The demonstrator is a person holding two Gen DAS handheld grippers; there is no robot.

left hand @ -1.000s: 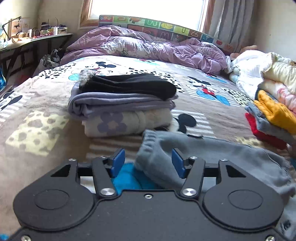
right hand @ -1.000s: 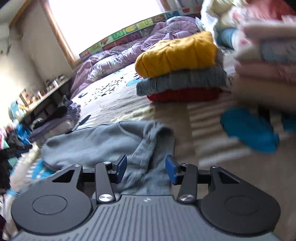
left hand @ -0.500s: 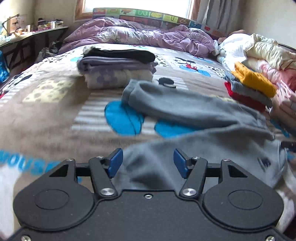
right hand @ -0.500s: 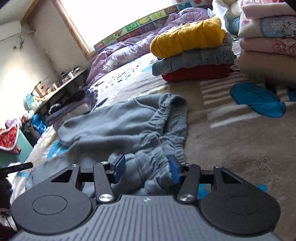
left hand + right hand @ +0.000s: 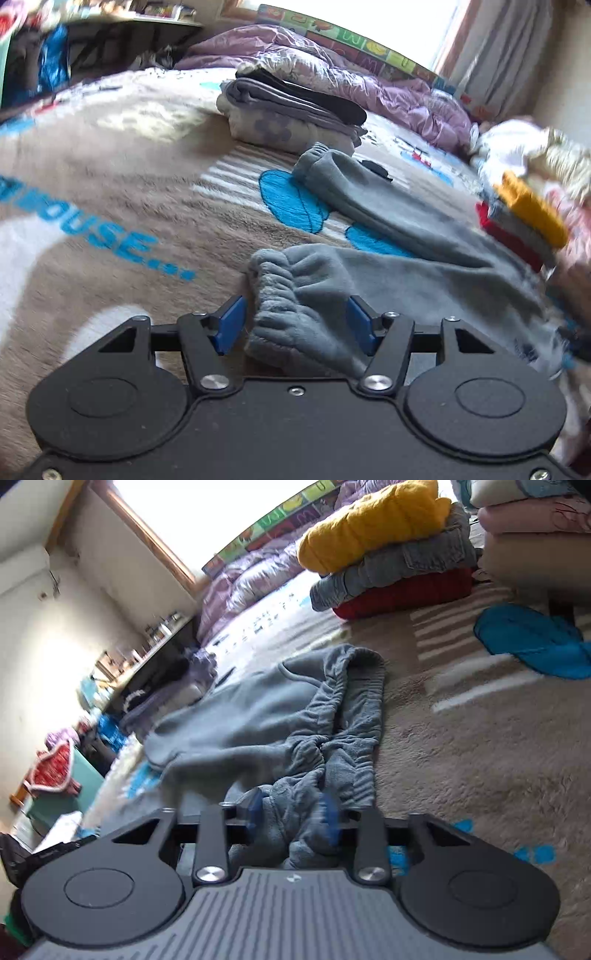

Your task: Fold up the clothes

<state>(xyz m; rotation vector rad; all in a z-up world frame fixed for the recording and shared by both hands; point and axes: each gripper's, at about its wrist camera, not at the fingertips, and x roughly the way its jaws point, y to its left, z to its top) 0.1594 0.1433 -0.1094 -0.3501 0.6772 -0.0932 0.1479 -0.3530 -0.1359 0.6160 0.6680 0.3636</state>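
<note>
Grey fleece sweatpants [image 5: 388, 218] lie spread on the bed blanket [image 5: 129, 206]. My left gripper [image 5: 295, 325] is open, its blue pads on either side of one bunched leg cuff [image 5: 295, 295]. In the right wrist view the pants [image 5: 266, 716] lie with the waistband [image 5: 354, 701] crumpled toward me. My right gripper [image 5: 291, 816] has its blurred blue pads closing around the waistband fabric, the jaws narrower than before.
A folded stack of black, grey and floral clothes [image 5: 291, 110] sits behind the pants. A yellow, denim and red stack [image 5: 391, 550] lies to the right, with more folded piles [image 5: 535, 528] beside it. A purple duvet [image 5: 332, 70] is at the bed's head.
My left gripper drew back from the far leg cuff to the near cuff. My right gripper dropped onto the waistband and its jaws moved inward on the fabric.
</note>
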